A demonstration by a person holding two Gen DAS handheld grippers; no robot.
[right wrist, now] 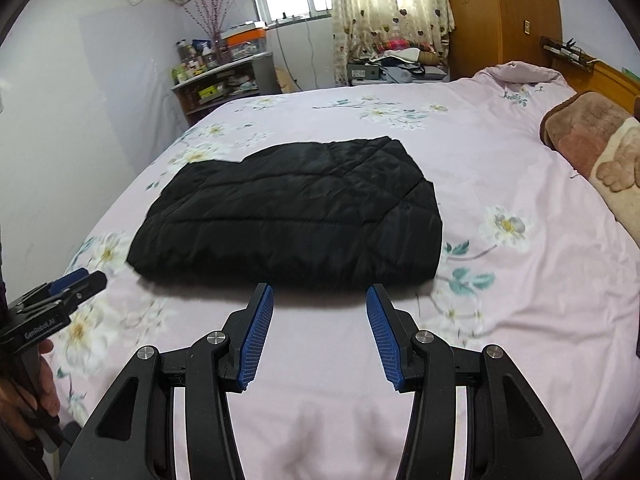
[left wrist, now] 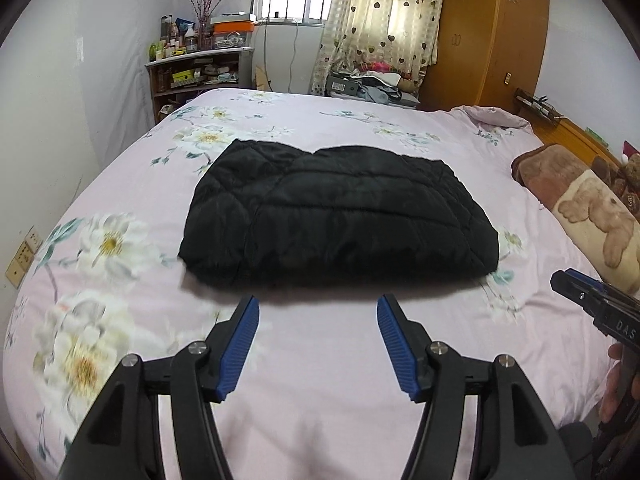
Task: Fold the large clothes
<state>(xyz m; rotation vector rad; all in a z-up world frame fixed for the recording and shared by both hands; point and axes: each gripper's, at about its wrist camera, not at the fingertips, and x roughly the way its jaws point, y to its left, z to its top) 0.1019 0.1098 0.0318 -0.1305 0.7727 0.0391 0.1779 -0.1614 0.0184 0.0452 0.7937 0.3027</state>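
A black quilted jacket [left wrist: 340, 216] lies folded into a thick rectangle on the pink floral bed cover [left wrist: 320, 380]; it also shows in the right wrist view [right wrist: 292, 216]. My left gripper [left wrist: 318, 306] is open and empty, hovering just short of the jacket's near edge. My right gripper [right wrist: 320, 294] is open and empty, also just short of the near edge. The right gripper's tip shows at the right edge of the left wrist view [left wrist: 560, 280]. The left gripper shows at the left edge of the right wrist view [right wrist: 86, 278].
A brown blanket with a bear print [left wrist: 580, 196] lies along the bed's right side. A cluttered shelf [left wrist: 200, 72] stands at the far left, a wooden wardrobe [left wrist: 492, 32] at the far right, and a pile of items [left wrist: 372, 80] beyond the bed.
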